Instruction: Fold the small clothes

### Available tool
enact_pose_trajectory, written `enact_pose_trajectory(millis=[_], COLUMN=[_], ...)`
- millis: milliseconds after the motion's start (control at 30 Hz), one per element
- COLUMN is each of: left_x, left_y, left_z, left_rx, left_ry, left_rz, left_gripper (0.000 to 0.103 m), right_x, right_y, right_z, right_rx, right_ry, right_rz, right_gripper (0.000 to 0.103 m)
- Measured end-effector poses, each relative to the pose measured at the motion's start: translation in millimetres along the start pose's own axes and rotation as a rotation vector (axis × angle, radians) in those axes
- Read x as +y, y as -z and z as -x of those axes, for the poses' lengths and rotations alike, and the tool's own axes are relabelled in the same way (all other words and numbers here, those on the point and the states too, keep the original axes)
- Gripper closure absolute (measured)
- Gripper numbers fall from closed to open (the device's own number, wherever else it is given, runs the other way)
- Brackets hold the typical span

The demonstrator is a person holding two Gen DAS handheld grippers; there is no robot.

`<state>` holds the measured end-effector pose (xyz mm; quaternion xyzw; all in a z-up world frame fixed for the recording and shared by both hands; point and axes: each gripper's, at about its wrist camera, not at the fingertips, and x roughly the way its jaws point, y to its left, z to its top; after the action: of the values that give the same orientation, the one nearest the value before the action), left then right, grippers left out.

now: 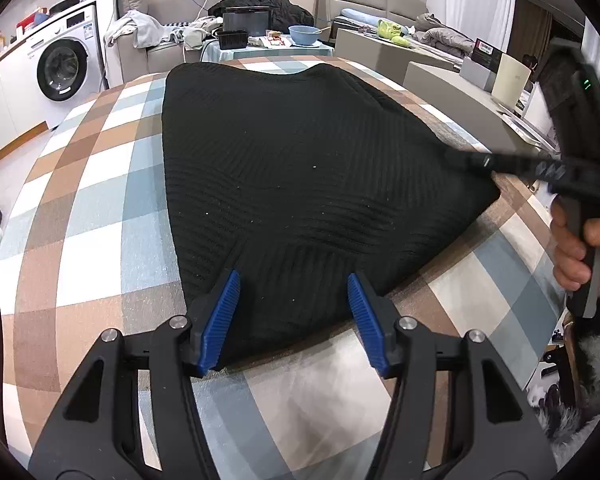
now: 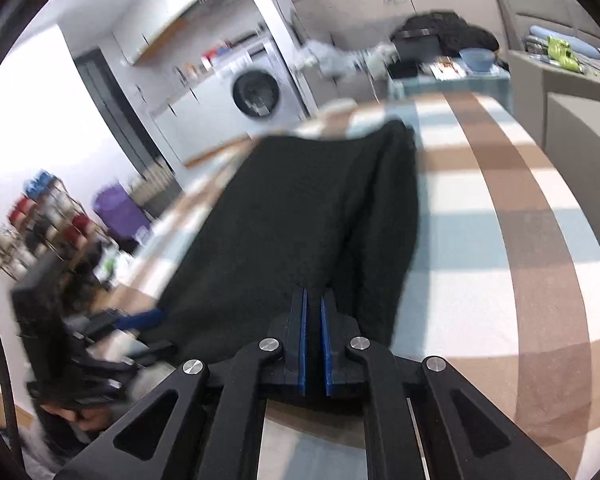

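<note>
1. Two grippers are working on one black knit cloth [image 1: 300, 184]. It lies spread on the counter [image 1: 100, 208], which has a checked cover of brown, blue and white.
2. The left gripper [image 1: 294, 312] is spread wide. Its blue pads sit on each side of the near corner of the cloth. It has not bitten down yet. I think it is lined up there so it can grab that corner.
3. The right gripper [image 2: 314, 344] is pressed together, pinching the edge of the cloth. In the left view it pulls a side corner out to a point. The cloth rises a little there.
4. I think the pull keeps the cloth flat and tight, so a fold will come out neat.
5. The right view is blurry, so small things there are hard to tell.
6. The fold looks just begun.
</note>
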<state>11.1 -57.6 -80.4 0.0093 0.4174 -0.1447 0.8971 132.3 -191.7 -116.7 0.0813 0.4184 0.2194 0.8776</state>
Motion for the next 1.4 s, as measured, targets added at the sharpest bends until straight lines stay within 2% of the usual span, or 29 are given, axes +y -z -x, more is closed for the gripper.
enact_pose_trajectory(millis=[67,133,167,200,300,433,500,533,567,600,633,800,1067,1167,1233,1300,1333,1367,1400], left_x=[1,4,5,6,5,16,20,22,23,24,25,32,54,59,62,62,62,61,60], left_y=[1,3,5,7,12,16,17,17,17,16,14,-1,-33,-39,-39,-39,-38,-38,-36], left_z=[4,11,14,17,21,21,20,20,20,18,15,5,-19,-21,-21,-17,-14,-10,-5], left_rx=[-0.001,-0.01,-0.012,-0.011,-0.007,0.011,0.014,0.007,0.002,0.003,0.015,0.001,-0.02,-0.024,-0.031,-0.04,-0.05,-0.064,-0.08], left_ry=[-0.001,-0.001,0.0,-0.004,-0.045,-0.07,-0.067,-0.064,-0.056,-0.052,-0.053,-0.076,-0.124,-0.115,-0.112,-0.117,-0.12,-0.131,-0.144], left_rz=[0.008,0.021,0.022,0.016,-0.002,0.046,0.059,0.063,0.057,0.054,0.054,0.061,0.099,0.115,0.124,0.136,0.14,0.142,0.143], left_gripper=[0.049,0.048,0.047,0.045,0.044,0.043,0.043,0.043,0.047,0.062,0.067,0.07,0.069,0.069,0.069,0.065,0.058,0.052,0.037], right_x=[0,0,2,4,1,-8,-10,-10,-10,-10,-9,-2,-2,0,-1,0,0,0,-1], right_y=[3,6,8,11,21,26,28,28,27,26,25,17,-16,-19,-19,-18,-18,-18,-17], right_z=[-1,9,15,21,26,8,2,1,-2,-3,-6,-15,-44,-45,-43,-35,-32,-25,-21], right_rx=[0.01,-0.009,-0.019,-0.025,-0.001,0.047,0.057,0.046,0.049,0.051,0.059,0.055,0.033,0.027,0.021,0.001,-0.009,-0.024,-0.037], right_ry=[0.013,0.0,-0.006,-0.001,0.005,0.01,-0.014,0.0,-0.006,-0.011,-0.012,0.009,0.043,0.061,0.063,0.079,0.086,0.092,0.091], right_rz=[0.002,-0.007,-0.002,0.013,0.015,-0.033,-0.054,-0.056,-0.056,-0.06,-0.056,-0.037,-0.033,-0.02,-0.019,-0.015,-0.015,-0.015,-0.016], right_gripper=[0.092,0.072,0.055,0.045,0.045,0.045,0.059,0.063,0.066,0.068,0.069,0.071,0.069,0.068,0.064,0.055,0.05,0.038,0.025])
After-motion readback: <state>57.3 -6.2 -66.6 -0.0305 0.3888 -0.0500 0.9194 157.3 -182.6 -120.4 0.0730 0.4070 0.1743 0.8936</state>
